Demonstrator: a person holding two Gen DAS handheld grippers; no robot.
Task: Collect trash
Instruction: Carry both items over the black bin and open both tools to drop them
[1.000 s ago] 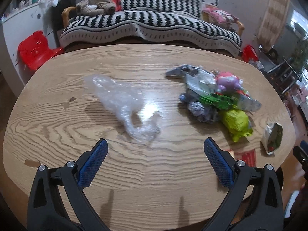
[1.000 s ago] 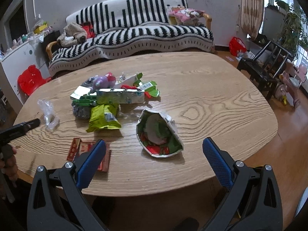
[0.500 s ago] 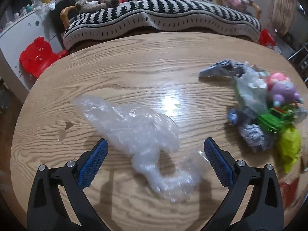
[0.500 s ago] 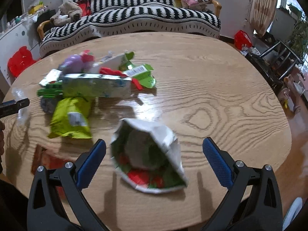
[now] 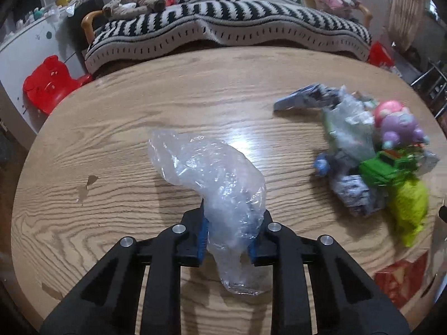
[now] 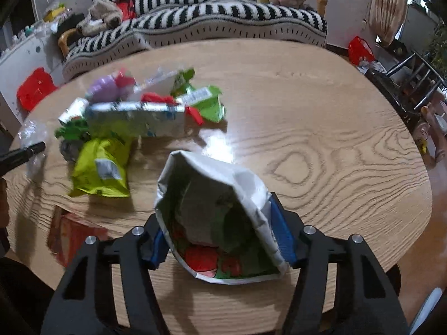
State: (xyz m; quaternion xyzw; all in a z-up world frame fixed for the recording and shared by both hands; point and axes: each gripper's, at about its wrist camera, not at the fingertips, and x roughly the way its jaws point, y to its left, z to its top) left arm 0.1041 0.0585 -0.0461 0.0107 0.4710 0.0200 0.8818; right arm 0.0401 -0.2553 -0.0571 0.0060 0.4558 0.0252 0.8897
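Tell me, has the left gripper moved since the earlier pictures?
Yes. The left gripper came forward over the wooden table to the crumpled clear plastic bag, jaws closing on it.

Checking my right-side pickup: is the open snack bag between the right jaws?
Yes: the open snack bag sits between the closing blue jaws, on the table.

wrapper heap (image 6: 139,117) blocks table (image 6: 321,117) left-centre; right half bare, open for passage.
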